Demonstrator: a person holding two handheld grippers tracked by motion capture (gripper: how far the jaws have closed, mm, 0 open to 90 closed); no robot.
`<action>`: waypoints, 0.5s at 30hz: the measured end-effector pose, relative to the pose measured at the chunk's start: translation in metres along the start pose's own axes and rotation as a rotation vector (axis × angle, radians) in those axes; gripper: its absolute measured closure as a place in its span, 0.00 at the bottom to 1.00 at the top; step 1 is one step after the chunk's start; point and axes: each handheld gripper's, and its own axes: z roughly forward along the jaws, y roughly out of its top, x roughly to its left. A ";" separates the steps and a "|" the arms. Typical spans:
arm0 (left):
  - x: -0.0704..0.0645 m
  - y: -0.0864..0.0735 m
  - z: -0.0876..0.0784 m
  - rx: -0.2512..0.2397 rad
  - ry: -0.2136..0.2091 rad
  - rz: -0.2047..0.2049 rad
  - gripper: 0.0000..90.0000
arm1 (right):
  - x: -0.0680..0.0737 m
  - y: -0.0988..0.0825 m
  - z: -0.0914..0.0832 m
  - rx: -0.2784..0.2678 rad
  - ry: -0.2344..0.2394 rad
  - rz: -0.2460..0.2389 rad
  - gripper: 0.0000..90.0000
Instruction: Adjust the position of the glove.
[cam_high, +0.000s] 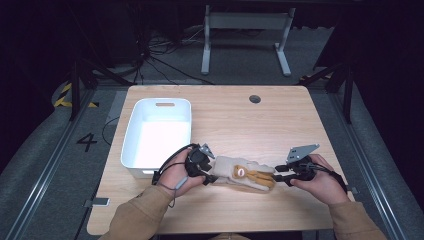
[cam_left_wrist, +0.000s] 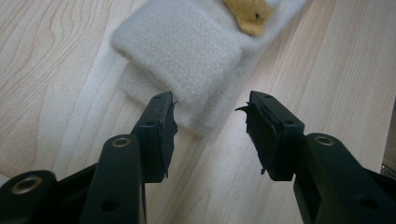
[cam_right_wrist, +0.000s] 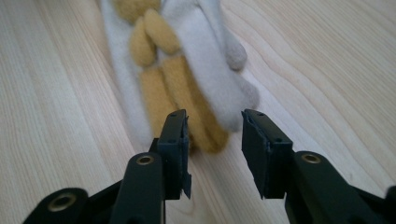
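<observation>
Soft toy (cam_high: 243, 174) lies flat on the wooden worktop (cam_high: 235, 120), lengthwise between the two hands, near the person's edge. It is cream fleece with mustard-yellow parts; a small face patch shows mid-body in the high view.

Left gripper (cam_high: 209, 176) sits at the toy's cream end. In the left gripper view its jaws stand apart, nothing pinched: the folded cream end of the toy (cam_left_wrist: 187, 51) lies just ahead of the tips, and the left jaw tip overlaps its edge in the picture. Cannot tell whether that tip actually touches the fabric. Bare wood shows between the jaws.

Right gripper (cam_high: 280, 175) is at the opposite end, by the yellow limbs. In the right gripper view its jaws are also apart, with the toy's yellow strips (cam_right_wrist: 180, 88) ending right at the left jaw tip and wood in the gap. No clamp on the fabric visible.

Both hands hold their grippers low over the worktop, tips pointing inward at the toy from either side. Grey three-cornered plate on the right gripper is tilted up.

White plastic bin (cam_high: 131, 134) stands on the worktop beyond the left hand, just beside that gripper. A small dark round grommet (cam_high: 255, 99) sits in the worktop near the far edge, well apart from the toy.
</observation>
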 end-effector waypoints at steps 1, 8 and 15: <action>0.001 0.000 0.001 0.005 -0.002 -0.002 0.59 | -0.003 -0.002 0.000 0.004 -0.012 0.011 0.68; 0.001 0.000 0.004 0.020 -0.005 0.006 0.59 | -0.006 -0.009 0.007 0.064 0.009 0.038 0.68; 0.002 -0.001 0.009 0.029 0.002 -0.001 0.59 | -0.003 -0.009 0.019 0.084 0.026 0.035 0.69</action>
